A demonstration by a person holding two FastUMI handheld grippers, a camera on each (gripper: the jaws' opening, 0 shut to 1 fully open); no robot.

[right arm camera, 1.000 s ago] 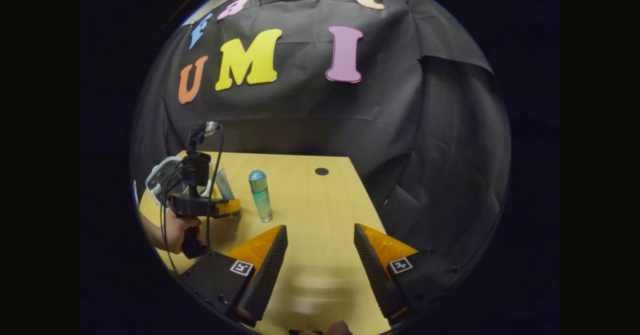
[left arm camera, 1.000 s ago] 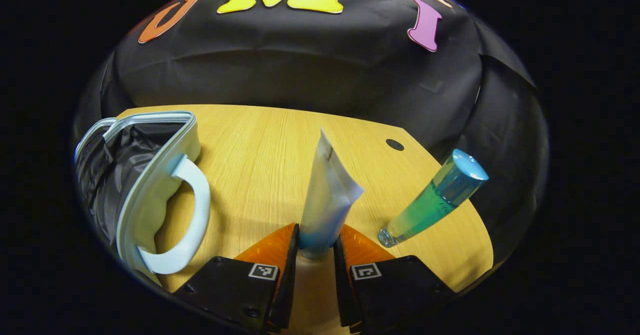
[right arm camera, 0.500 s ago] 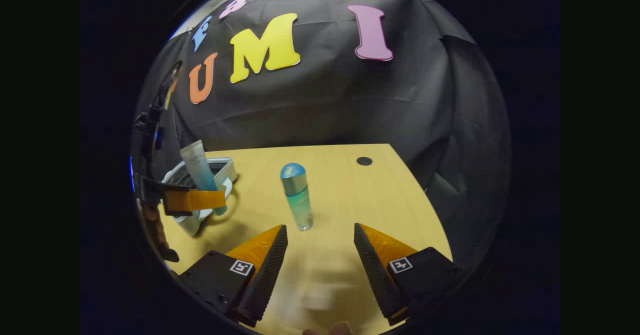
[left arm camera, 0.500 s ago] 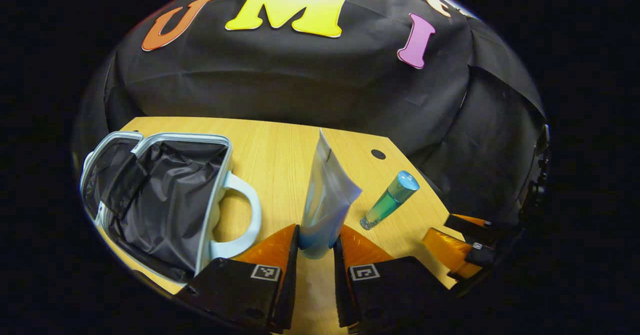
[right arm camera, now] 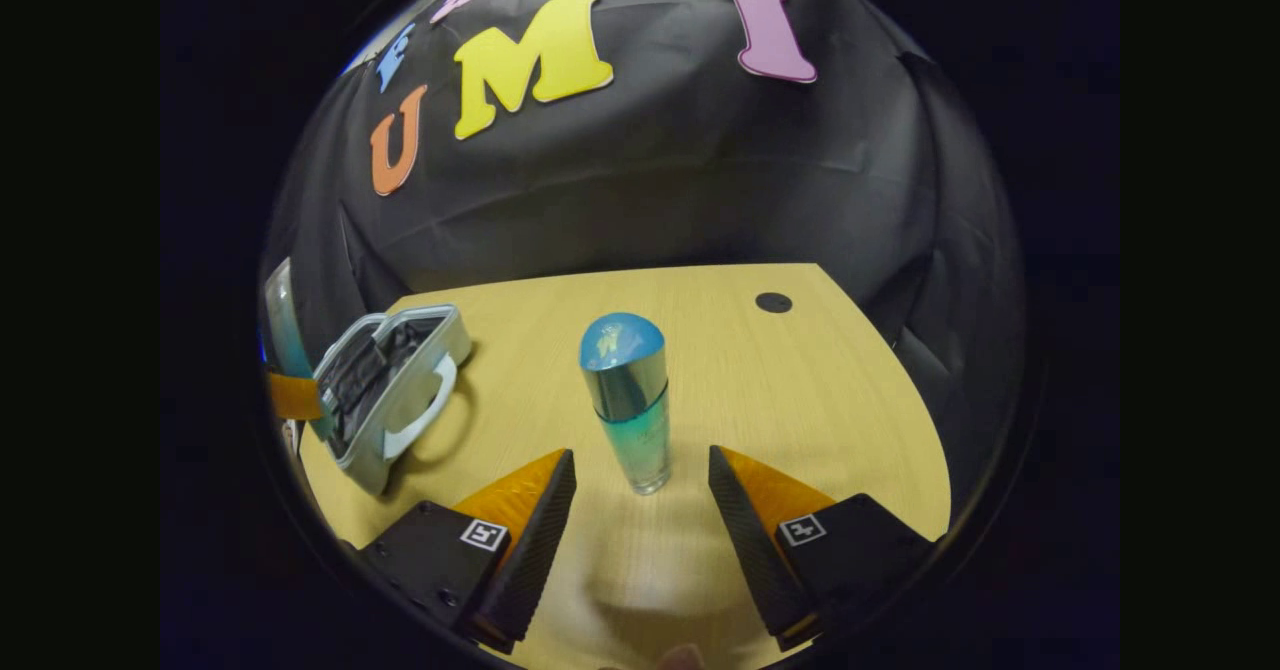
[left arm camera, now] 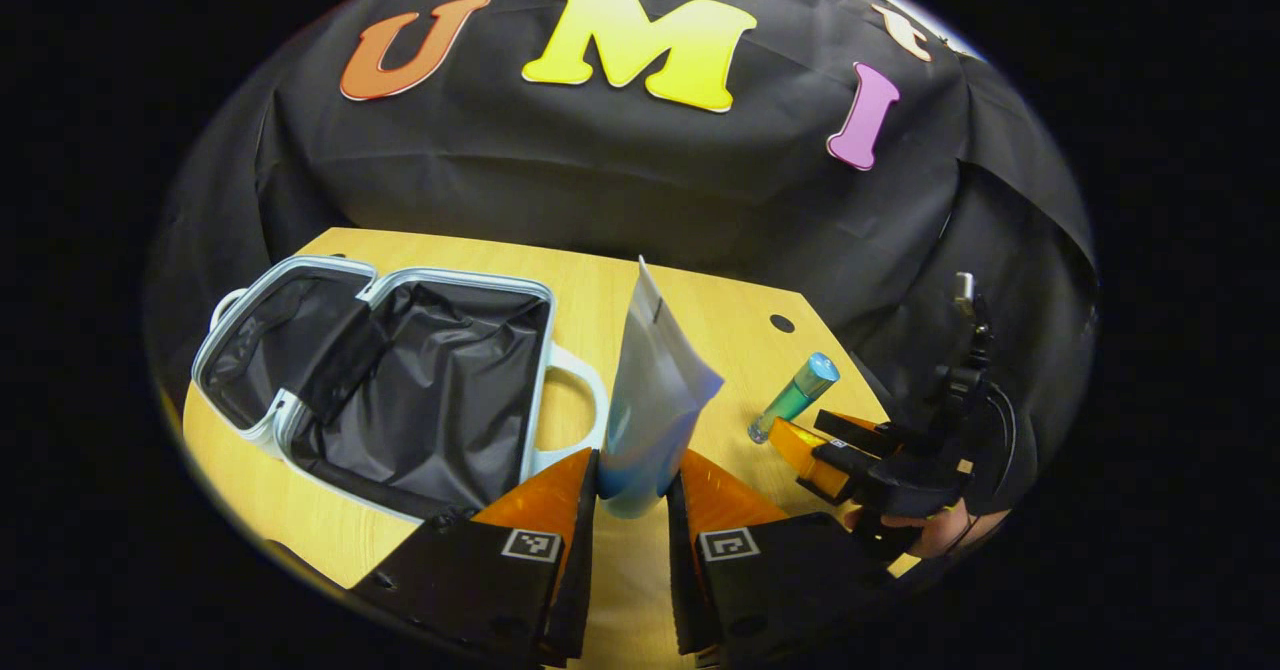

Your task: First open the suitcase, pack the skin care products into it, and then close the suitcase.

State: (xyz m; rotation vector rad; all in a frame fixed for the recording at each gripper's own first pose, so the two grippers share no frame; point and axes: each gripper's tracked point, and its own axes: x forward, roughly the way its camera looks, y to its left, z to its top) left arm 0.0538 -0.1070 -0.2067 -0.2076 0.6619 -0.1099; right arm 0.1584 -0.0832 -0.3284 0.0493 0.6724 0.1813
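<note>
- The suitcase [left arm camera: 400, 390] lies open on the wooden table [left arm camera: 640, 280], its dark lining facing up, the lid folded flat behind it and its pale handle [left arm camera: 580, 400] on the side toward the tube.
- The tube [left arm camera: 650, 400] is held in the air just beside the suitcase handle. The left gripper [left arm camera: 632, 495] is closed on the lower end of the tube, both fingers pressing on it, and the flat crimped end points up.
- Risk with the tube: the grip is only at its low end, and the body looks soft. If the hand tilts fast on the way over the suitcase rim, I think the tube can bend or slip out, or its end can catch on the handle.
- The bottle [right arm camera: 628, 400] stands upright on the table, well apart from the suitcase, on the side of the handle. It is tall, with a narrow foot and a rounded blue cap [right arm camera: 620, 340].
- The right gripper [right arm camera: 640, 495] is wide open, and the foot of the bottle is near its fingertips, about midway between them and not yet touched.
- Risk with the bottle: if one finger arrives first, it probably pushes the bottle over, and then it may roll on the table. A smooth round body can also slide out of a low grip.
</note>
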